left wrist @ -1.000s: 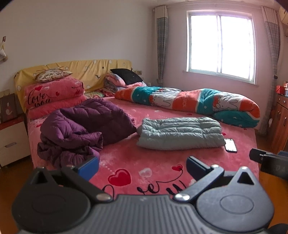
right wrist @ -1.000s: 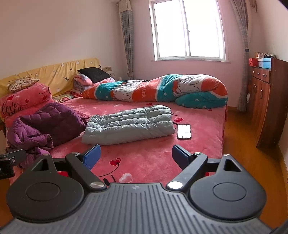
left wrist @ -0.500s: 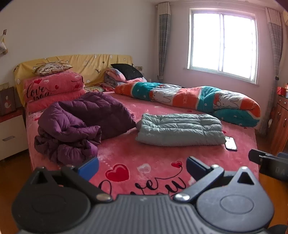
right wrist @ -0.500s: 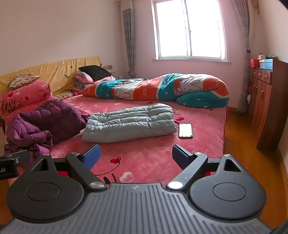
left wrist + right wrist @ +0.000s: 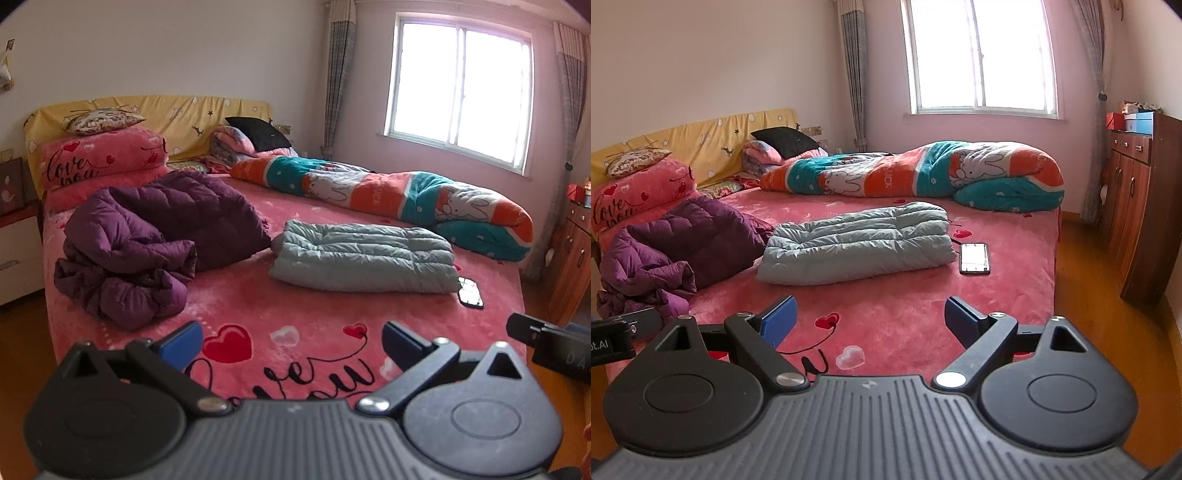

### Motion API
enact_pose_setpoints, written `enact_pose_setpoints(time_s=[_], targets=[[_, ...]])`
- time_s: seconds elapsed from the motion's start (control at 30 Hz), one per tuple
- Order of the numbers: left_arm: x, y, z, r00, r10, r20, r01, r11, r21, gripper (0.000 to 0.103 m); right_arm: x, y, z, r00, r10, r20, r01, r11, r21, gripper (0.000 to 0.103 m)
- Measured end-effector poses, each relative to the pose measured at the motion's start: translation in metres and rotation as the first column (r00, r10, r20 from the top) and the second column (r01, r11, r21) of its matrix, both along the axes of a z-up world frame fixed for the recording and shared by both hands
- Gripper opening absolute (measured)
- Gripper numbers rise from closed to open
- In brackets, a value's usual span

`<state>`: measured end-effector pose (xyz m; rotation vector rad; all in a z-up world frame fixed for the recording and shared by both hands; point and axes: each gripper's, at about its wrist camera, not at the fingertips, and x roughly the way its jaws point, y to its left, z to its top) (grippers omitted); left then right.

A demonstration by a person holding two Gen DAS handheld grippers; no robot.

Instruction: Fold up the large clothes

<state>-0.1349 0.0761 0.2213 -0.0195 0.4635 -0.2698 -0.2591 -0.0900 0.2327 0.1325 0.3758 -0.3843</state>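
Purple jacket (image 5: 147, 243) lies beyond gaping left claw (image 5: 291, 341).

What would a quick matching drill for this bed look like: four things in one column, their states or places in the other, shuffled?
Things:
1. purple down jacket
2. grey-green down jacket
3. phone
4. left gripper

States or places:
A. flat on the bedspread beside the folded garment
B. open, holding nothing
C. crumpled in a heap on the headboard side of the bed
D. folded into a neat oblong at mid-bed

Pairs: 1-C, 2-D, 3-A, 4-B

The right gripper is also open and empty.
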Motion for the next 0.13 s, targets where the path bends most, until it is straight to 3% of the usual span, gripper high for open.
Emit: enact_pose_setpoints(time_s=[0.13], targets=[[0.0065, -0.0052, -0.0077, 1.000, 0.006, -0.011, -0.006, 1.000, 0.012, 0.102, 0.0052, -0.0036, -0.0056, 1.000, -0.004, -0.013, 0.005, 1.000, 0.004, 0.103]])
